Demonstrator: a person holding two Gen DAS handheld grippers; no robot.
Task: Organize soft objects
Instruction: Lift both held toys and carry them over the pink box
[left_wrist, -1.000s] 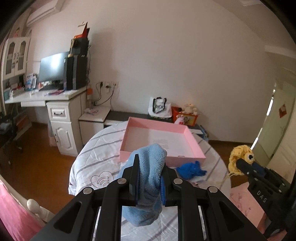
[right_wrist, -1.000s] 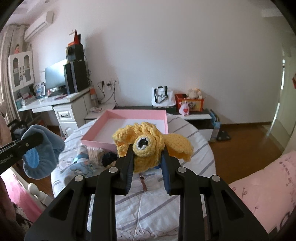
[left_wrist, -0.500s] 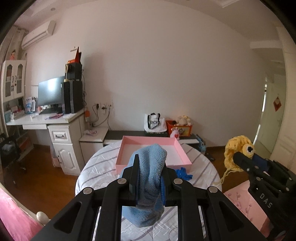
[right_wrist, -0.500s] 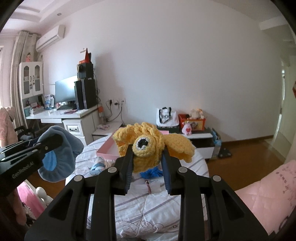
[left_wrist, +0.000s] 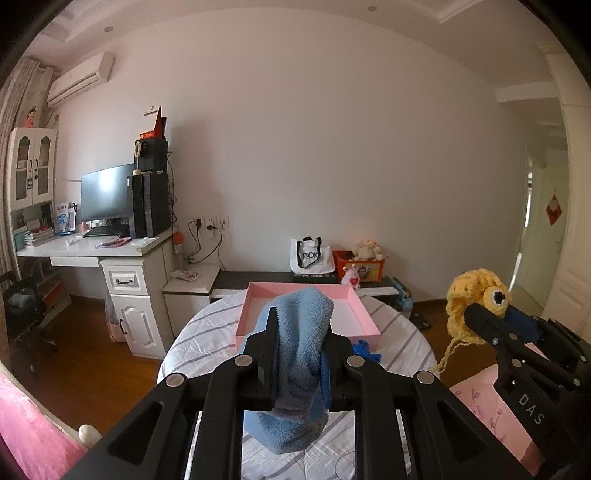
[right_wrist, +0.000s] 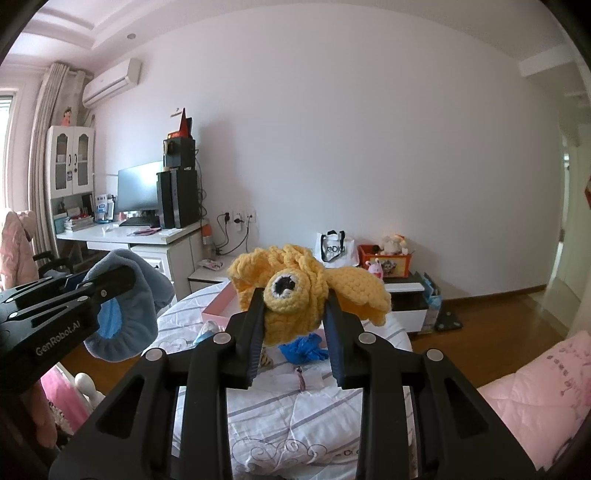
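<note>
The blue fleece cloth (left_wrist: 299, 354) hides the near wall of the pink tray (left_wrist: 364, 317); the yellow crochet toy (right_wrist: 295, 299) covers most of that tray in the right wrist view; both hand-held gripper bodies run off the bottom edges; a small striped item (right_wrist: 265, 360) on the counter (right_wrist: 295, 413) is mostly hidden behind a finger; lettering on the white bag (left_wrist: 309, 256) is too small to read fully.

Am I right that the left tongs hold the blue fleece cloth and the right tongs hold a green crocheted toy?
Not quite: the crocheted toy in the right tongs is yellow, as the right wrist view shows. The left tongs do hold the blue fleece cloth.
</note>
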